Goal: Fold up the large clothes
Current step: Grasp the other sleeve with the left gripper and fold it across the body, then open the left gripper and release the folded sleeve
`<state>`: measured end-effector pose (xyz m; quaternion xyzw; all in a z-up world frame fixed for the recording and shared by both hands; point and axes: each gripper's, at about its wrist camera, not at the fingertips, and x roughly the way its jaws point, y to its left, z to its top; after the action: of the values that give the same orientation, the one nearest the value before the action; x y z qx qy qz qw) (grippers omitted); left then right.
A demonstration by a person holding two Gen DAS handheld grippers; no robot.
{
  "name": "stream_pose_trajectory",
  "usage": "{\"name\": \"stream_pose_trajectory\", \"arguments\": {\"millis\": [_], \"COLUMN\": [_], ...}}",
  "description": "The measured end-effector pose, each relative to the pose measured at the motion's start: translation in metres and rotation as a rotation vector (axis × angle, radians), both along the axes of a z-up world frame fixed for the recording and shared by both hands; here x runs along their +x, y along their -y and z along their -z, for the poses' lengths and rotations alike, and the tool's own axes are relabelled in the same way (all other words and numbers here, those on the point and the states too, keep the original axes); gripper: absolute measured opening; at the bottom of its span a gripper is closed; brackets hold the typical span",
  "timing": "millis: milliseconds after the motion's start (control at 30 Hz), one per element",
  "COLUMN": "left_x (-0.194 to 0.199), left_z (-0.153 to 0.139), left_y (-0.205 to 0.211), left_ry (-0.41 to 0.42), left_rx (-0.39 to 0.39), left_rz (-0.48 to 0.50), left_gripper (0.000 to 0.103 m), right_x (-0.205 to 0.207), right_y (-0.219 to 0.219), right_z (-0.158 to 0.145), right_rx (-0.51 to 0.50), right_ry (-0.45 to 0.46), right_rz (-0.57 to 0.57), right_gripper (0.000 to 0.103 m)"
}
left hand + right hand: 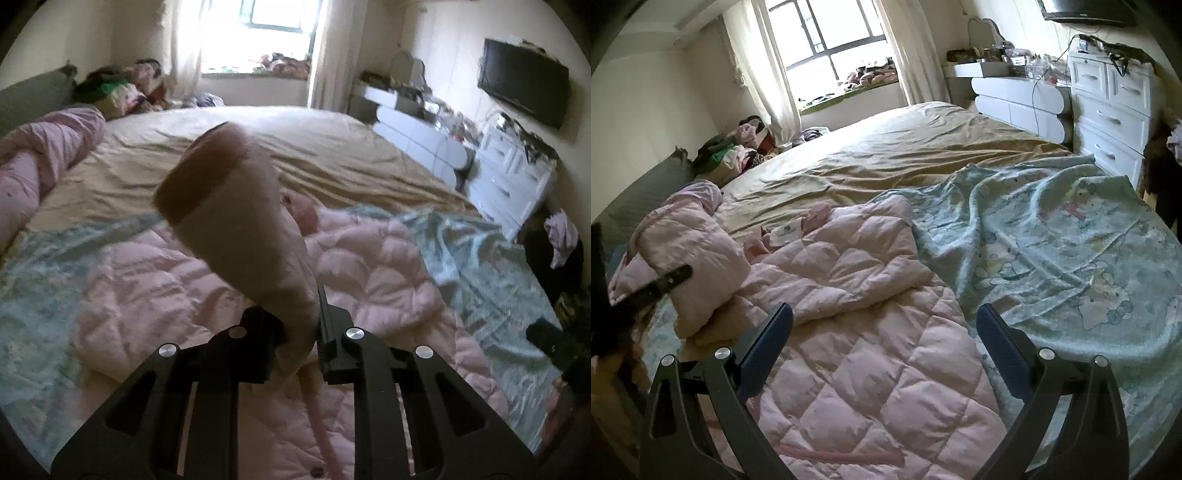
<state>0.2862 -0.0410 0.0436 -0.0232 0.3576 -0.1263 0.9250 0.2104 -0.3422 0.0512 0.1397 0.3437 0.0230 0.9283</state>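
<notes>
Your left tool (301, 332) was clamped on the jacket's sleeve (236, 206), lifting it over the pink jacket (857, 317), likely to fold it inward. Your right tool (884, 336) hovered with jaws apart above the jacket, which lay on the bed (886, 147) atop a green sheet (1071, 229).

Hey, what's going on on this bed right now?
A person is folding a pink quilted jacket spread over a pale green printed sheet on the bed. The left hand-held gripper is shut on the jacket's sleeve, holding it lifted above the jacket body. The right hand-held gripper hangs open over the jacket's lower half, holding nothing. The fold is not yet laid down.
</notes>
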Motion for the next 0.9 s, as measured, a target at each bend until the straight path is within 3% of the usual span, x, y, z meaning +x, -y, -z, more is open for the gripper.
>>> {"name": "stream_pose_trajectory", "arguments": {"millis": [133, 367, 433, 467, 500, 567, 667, 767, 900], "left_x": [0.003, 0.008, 0.01, 0.009, 0.007, 0.0, -0.016, -0.026, -0.031], "left_z": [0.026, 0.045, 0.05, 0.052, 0.054, 0.057, 0.052, 0.048, 0.039], "left_y": [0.017, 0.038, 0.044, 0.047, 0.051, 0.058, 0.062, 0.053, 0.03], "left_ry": [-0.036, -0.074, -0.094, -0.105, -0.119, -0.152, -0.141, -0.147, -0.122], "left_rx": [0.008, 0.04, 0.043, 0.041, 0.047, 0.072, 0.08, 0.062, 0.112], "left_rz": [0.047, 0.109, 0.128, 0.142, 0.157, 0.169, 0.202, 0.206, 0.148], "left_gripper": [0.013, 0.017, 0.026, 0.035, 0.051, 0.069, 0.083, 0.089, 0.093], "right_x": [0.001, 0.01, 0.012, 0.014, 0.016, 0.021, 0.03, 0.039, 0.056], "right_y": [0.006, 0.016, 0.015, 0.013, 0.013, 0.013, 0.011, 0.002, -0.015], "right_z": [0.01, 0.016, 0.013, 0.011, 0.011, 0.008, 0.0, -0.006, -0.01], "right_rx": [-0.019, -0.023, -0.023, -0.023, -0.018, 0.018, 0.049, 0.027, 0.056], "right_ry": [-0.025, -0.045, -0.042, -0.042, -0.046, -0.059, -0.057, -0.059, -0.07], "right_rz": [0.014, 0.043, 0.04, 0.032, 0.026, 0.013, -0.013, -0.032, -0.091], "right_gripper": [0.099, 0.099, 0.099, 0.099, 0.099, 0.099, 0.099, 0.099, 0.099]}}
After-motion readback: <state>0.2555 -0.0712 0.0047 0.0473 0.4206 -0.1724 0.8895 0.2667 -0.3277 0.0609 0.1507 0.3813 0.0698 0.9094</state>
